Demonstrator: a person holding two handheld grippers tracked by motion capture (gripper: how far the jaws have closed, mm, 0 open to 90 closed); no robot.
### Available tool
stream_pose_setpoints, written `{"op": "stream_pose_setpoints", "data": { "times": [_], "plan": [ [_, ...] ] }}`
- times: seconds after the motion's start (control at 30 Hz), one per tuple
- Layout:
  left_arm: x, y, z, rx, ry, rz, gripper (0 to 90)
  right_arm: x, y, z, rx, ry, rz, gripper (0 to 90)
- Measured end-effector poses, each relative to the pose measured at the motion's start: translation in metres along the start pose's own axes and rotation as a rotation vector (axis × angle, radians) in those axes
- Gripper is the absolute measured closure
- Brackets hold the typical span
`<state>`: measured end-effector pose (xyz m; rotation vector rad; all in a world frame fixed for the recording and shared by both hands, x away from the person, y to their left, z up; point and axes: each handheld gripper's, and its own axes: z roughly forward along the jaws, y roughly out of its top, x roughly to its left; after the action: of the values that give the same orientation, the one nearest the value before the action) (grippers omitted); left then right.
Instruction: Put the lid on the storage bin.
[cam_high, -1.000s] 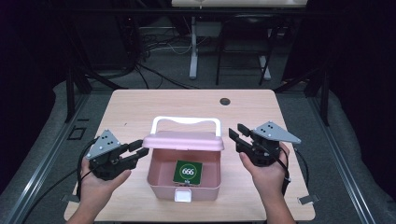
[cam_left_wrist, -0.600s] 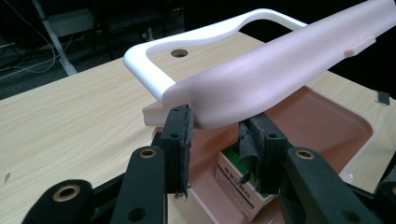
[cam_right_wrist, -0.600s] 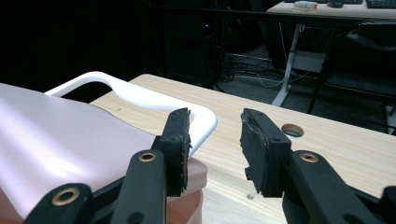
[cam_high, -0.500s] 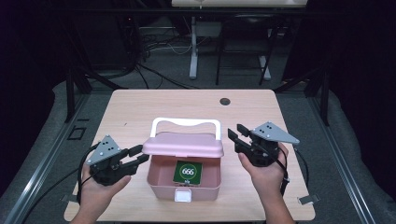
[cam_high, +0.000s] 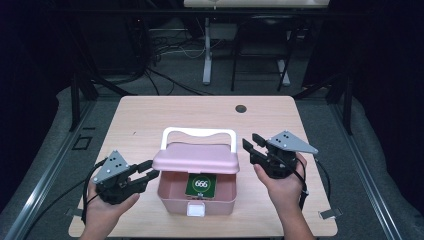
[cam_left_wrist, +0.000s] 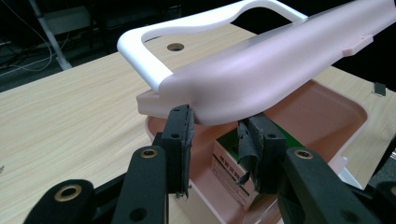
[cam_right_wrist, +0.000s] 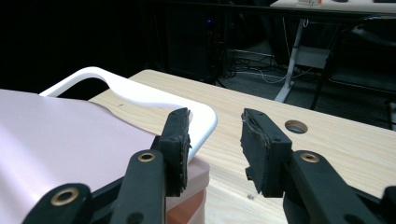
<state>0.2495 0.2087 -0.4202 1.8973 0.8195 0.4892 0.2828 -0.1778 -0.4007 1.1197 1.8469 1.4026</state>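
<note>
left gripper (cam_high: 146, 171): jaws apart, hand-held | right gripper (cam_high: 252, 143): jaws apart, hand-held

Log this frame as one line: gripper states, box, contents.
left gripper: open, at lid edge | right gripper: open, beside handle | pink box: lid half-raised | inside: green 666 card box

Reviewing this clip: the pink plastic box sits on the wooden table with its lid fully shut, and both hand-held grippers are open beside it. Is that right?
Not quite. The pink plastic box has its pink lid raised, not shut: the high view shows the green "666" pack inside. The rest holds: it sits on the wooden table, with the left hand-held gripper and right hand-held gripper open beside it.
</note>
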Motion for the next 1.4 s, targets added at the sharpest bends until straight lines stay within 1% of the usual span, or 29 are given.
{"op": "stream_pose_setpoints", "data": {
  "times": [0.3,0.57,0.73,0.87,1.03,1.27,1.3,1.33,1.4],
  "plan": [
    [-0.001,-0.010,0.000,-0.009,-0.012,-0.010,64.3,0.001,-0.001,0.002,0.007,0.001,-0.004,61.2],
    [-0.002,-0.019,0.000,0.000,-0.022,-0.011,64.6,0.001,-0.003,0.005,0.022,0.001,-0.004,60.2],
    [-0.002,-0.023,0.001,-0.001,-0.025,-0.024,64.5,0.000,-0.003,0.005,0.022,-0.001,-0.003,59.2],
    [-0.002,-0.027,0.001,-0.001,-0.026,-0.026,64.5,0.000,-0.003,0.006,0.024,0.000,-0.002,58.6],
    [-0.002,-0.031,0.002,0.004,-0.025,-0.025,64.4,0.000,-0.004,0.007,0.031,0.000,-0.005,57.6],
    [-0.003,-0.037,0.002,0.018,-0.034,-0.037,64.4,0.000,-0.004,0.008,0.033,0.001,-0.005,57.0],
    [-0.002,-0.038,0.001,0.022,-0.033,-0.034,64.2,0.000,-0.004,0.008,0.034,0.000,-0.006,56.9],
    [-0.003,-0.039,0.001,0.018,-0.031,-0.042,64.2,0.000,-0.004,0.008,0.033,0.000,-0.005,56.9],
    [-0.003,-0.040,0.001,0.027,-0.031,-0.039,64.2,0.000,-0.004,0.008,0.033,0.000,-0.004,56.7]
  ]
}}
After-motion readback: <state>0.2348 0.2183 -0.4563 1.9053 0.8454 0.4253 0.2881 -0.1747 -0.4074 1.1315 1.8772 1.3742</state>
